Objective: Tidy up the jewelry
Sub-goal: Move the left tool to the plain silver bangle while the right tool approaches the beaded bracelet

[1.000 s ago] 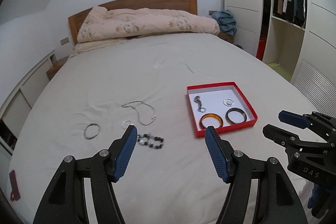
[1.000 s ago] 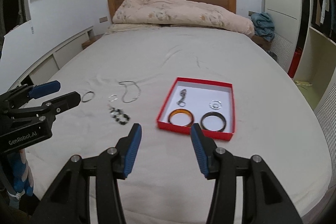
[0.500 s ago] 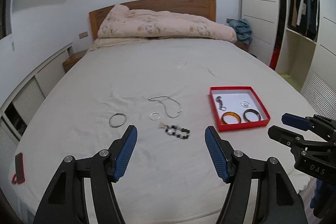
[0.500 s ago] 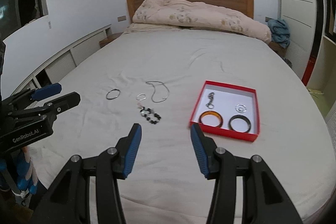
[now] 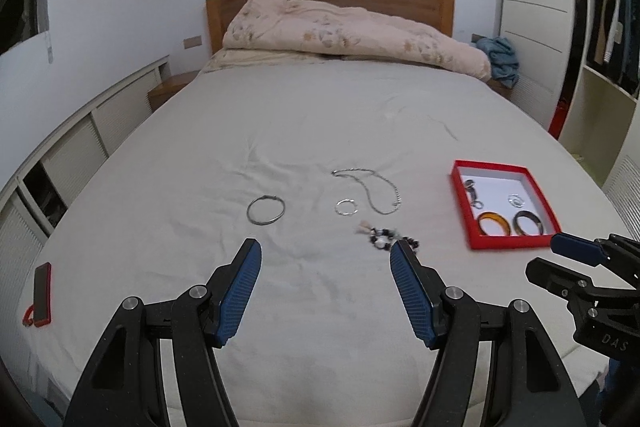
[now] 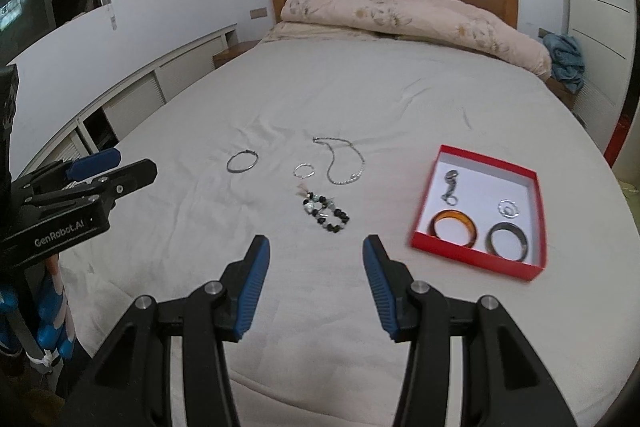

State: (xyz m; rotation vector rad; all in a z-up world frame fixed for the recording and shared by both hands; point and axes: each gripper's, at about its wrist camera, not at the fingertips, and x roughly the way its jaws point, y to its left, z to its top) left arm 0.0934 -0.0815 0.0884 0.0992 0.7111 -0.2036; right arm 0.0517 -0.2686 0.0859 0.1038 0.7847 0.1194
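Note:
A red box (image 5: 460, 187) (image 6: 476, 259) lies on the bed at the right. It holds an amber bangle (image 6: 453, 224), a dark bangle (image 6: 507, 240), a small silver ring (image 6: 508, 207) and a metal charm (image 6: 450, 188). Loose on the sheet to its left are a beaded bracelet (image 6: 326, 214) (image 5: 390, 237), a silver chain necklace (image 6: 344, 159) (image 5: 372, 189), a small silver hoop (image 6: 305, 170) (image 5: 347, 207) and a thin metal bangle (image 6: 242, 161) (image 5: 266, 210). My left gripper (image 5: 325, 259) is open and empty above the sheet. My right gripper (image 6: 315, 255) is open and empty, near the beaded bracelet.
The bed (image 5: 320, 115) has a rolled quilt (image 5: 352, 31) at the headboard. A red phone (image 5: 41, 293) lies at the bed's left edge. Low cabinets (image 6: 132, 107) run along the left wall. A wardrobe (image 5: 600, 27) stands at the right.
Both views have swung left and pulled back, so the box sits further right and the loose jewelry nearer the middle. Both grippers stay open and empty.

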